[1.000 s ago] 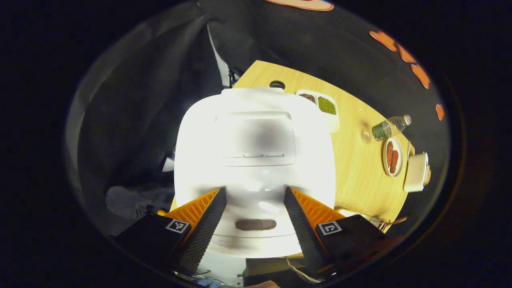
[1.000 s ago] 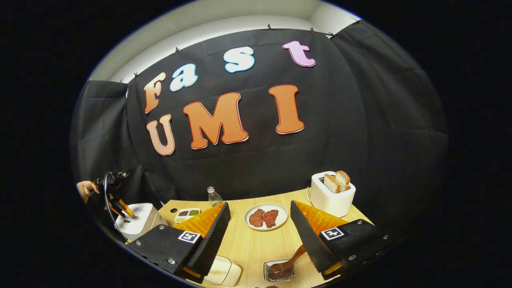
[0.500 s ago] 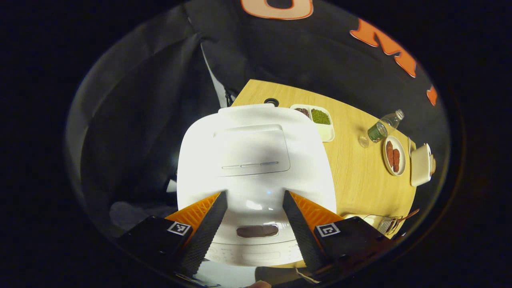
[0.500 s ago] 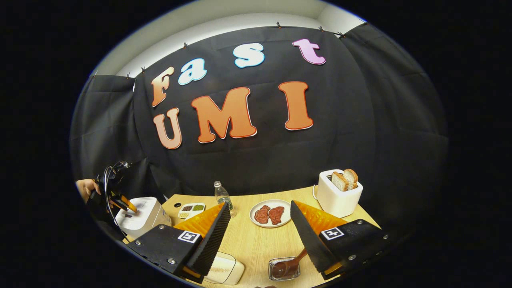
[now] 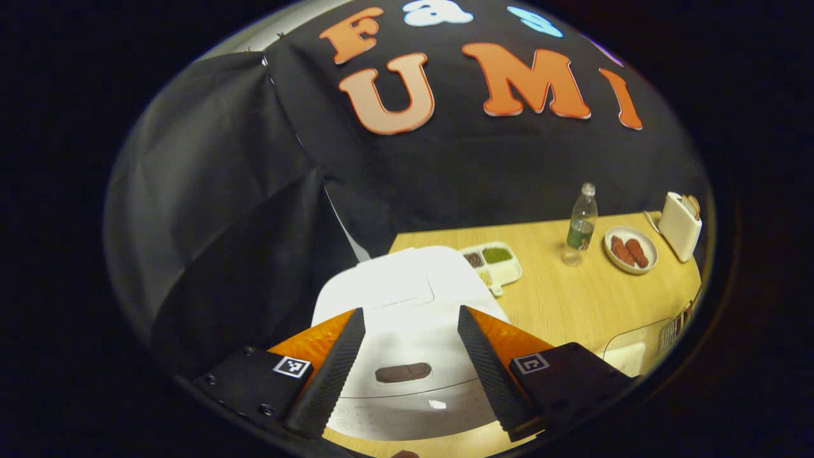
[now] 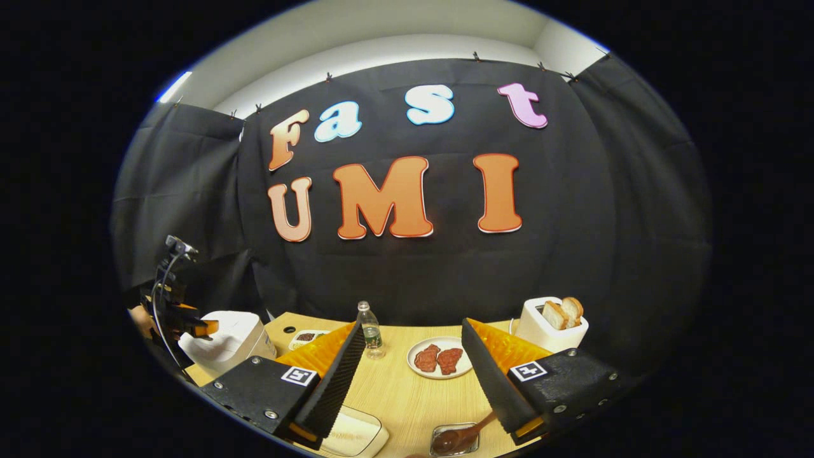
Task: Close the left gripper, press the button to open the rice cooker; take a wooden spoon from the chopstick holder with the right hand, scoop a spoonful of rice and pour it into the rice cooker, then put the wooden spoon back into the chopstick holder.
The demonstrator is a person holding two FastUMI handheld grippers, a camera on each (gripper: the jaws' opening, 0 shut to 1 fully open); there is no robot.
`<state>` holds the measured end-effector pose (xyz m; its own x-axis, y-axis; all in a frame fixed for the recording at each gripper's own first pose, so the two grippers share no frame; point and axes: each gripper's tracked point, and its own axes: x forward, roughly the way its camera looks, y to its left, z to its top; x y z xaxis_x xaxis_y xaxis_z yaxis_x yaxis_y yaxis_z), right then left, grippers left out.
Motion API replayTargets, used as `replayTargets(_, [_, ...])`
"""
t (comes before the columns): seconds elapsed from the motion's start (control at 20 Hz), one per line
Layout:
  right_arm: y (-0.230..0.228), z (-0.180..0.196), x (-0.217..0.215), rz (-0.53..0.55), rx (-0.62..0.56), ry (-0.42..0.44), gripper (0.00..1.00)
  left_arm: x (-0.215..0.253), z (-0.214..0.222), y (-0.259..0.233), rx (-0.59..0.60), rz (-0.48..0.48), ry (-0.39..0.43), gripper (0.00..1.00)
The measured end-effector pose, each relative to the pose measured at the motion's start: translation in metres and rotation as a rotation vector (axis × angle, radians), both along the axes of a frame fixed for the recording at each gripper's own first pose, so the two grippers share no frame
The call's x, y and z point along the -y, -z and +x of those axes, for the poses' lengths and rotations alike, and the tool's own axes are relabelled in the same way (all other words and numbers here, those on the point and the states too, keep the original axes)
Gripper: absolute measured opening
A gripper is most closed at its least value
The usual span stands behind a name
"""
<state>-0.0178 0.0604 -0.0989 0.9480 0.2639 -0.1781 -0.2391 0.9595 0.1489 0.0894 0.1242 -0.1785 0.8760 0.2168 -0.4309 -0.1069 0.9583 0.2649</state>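
Observation:
The white rice cooker (image 5: 407, 305) stands with its lid down at the table's left end. Its dark oval button (image 5: 402, 372) sits on the front of the lid. My left gripper (image 5: 410, 315) hovers open above the cooker, one finger on each side of the button, nothing held. In the right gripper view the same cooker (image 6: 222, 340) is far left, with the left gripper (image 6: 187, 315) above it. My right gripper (image 6: 413, 326) is open and empty over the table's near edge. The wooden spoon (image 6: 464, 436) leans in the chopstick holder (image 6: 445, 442) just below its right finger.
On the wooden table (image 6: 407, 394) stand a water bottle (image 6: 369, 331), a plate of meat (image 6: 442, 357) and a white toaster with bread (image 6: 552, 324). A tray of beans (image 5: 493, 261) lies behind the cooker. A white lidded box (image 6: 353, 436) sits by my right gripper's left finger.
The left gripper has drawn back and tilted up from the cooker, so more wall and table appear. It stays open and the lid stays down. The right gripper has tilted up slightly.

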Motion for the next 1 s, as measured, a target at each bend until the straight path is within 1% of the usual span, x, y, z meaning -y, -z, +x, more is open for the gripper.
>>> replayTargets(0.05, [-0.007,0.0,-0.003,-0.005,0.032,-0.003,0.95,0.006,0.0,-0.018,0.07,-0.005,0.003,0.95])
replayTargets(0.1, [-0.015,0.001,-0.005,-0.014,0.064,-0.002,0.95,0.016,-0.008,-0.039,0.125,-0.018,0.013,0.99])
replayTargets(0.2, [-0.028,0.002,-0.008,-0.028,0.123,0.002,0.95,0.03,-0.02,-0.086,0.239,-0.049,0.038,0.99])
replayTargets(0.25, [-0.035,0.001,-0.009,-0.031,0.147,0.005,0.95,0.034,-0.029,-0.107,0.293,-0.061,0.049,0.95])
replayTargets(0.35, [-0.039,0.0,-0.012,-0.033,0.164,0.01,0.95,0.046,-0.041,-0.14,0.386,-0.091,0.067,0.95])
replayTargets(0.4, [-0.038,-0.001,-0.013,-0.038,0.162,0.013,0.95,0.064,-0.054,-0.15,0.427,-0.111,0.079,0.99])
replayTargets(0.45, [-0.04,-0.001,-0.013,-0.04,0.165,0.017,0.95,0.075,-0.064,-0.155,0.46,-0.13,0.089,0.94])
replayTargets(0.5, [-0.041,-0.002,-0.014,-0.041,0.17,0.021,0.95,0.087,-0.078,-0.149,0.484,-0.143,0.096,0.95])
replayTargets(0.55, [-0.04,-0.003,-0.017,-0.04,0.173,0.021,0.95,0.09,-0.085,-0.149,0.493,-0.137,0.087,0.99])
replayTargets(0.65, [-0.039,-0.008,-0.021,-0.046,0.176,0.014,0.95,0.09,-0.091,-0.148,0.515,-0.131,0.081,0.96])
replayTargets(0.8, [-0.039,-0.013,-0.029,-0.053,0.179,-0.002,0.94,0.117,-0.101,-0.145,0.547,-0.186,0.114,0.95])
replayTargets(0.85, [-0.038,-0.013,-0.031,-0.055,0.176,-0.005,0.94,0.124,-0.104,-0.147,0.56,-0.185,0.128,0.95])
replayTargets(0.9, [-0.037,-0.014,-0.032,-0.057,0.173,-0.007,0.94,0.127,-0.107,-0.148,0.571,-0.178,0.135,0.99])
replayTargets(1.0, [-0.039,-0.013,-0.034,-0.055,0.176,-0.006,0.94,0.141,-0.11,-0.148,0.579,-0.186,0.164,0.99])
